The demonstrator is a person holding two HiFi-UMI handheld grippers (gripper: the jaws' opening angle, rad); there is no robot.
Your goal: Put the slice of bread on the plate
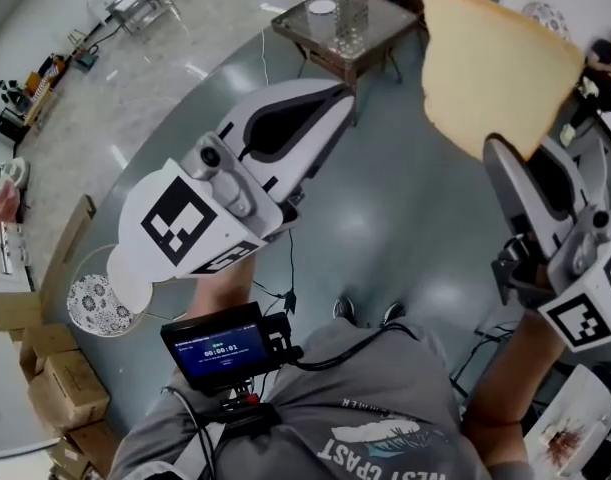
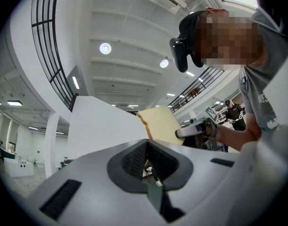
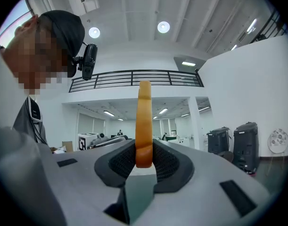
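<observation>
Bread slice [image 1: 490, 68] pinched upright by lower edge in right gripper [image 1: 507, 150], well apart from patterned plate [image 1: 97, 306]. Left gripper [image 1: 335, 95] jaws together, empty. Keep pinch gentle; lay flat over plate before release.

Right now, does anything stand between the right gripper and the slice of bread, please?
Nothing visible does: the right gripper is shut on the slice of bread, which stands upright between its jaws.
</observation>
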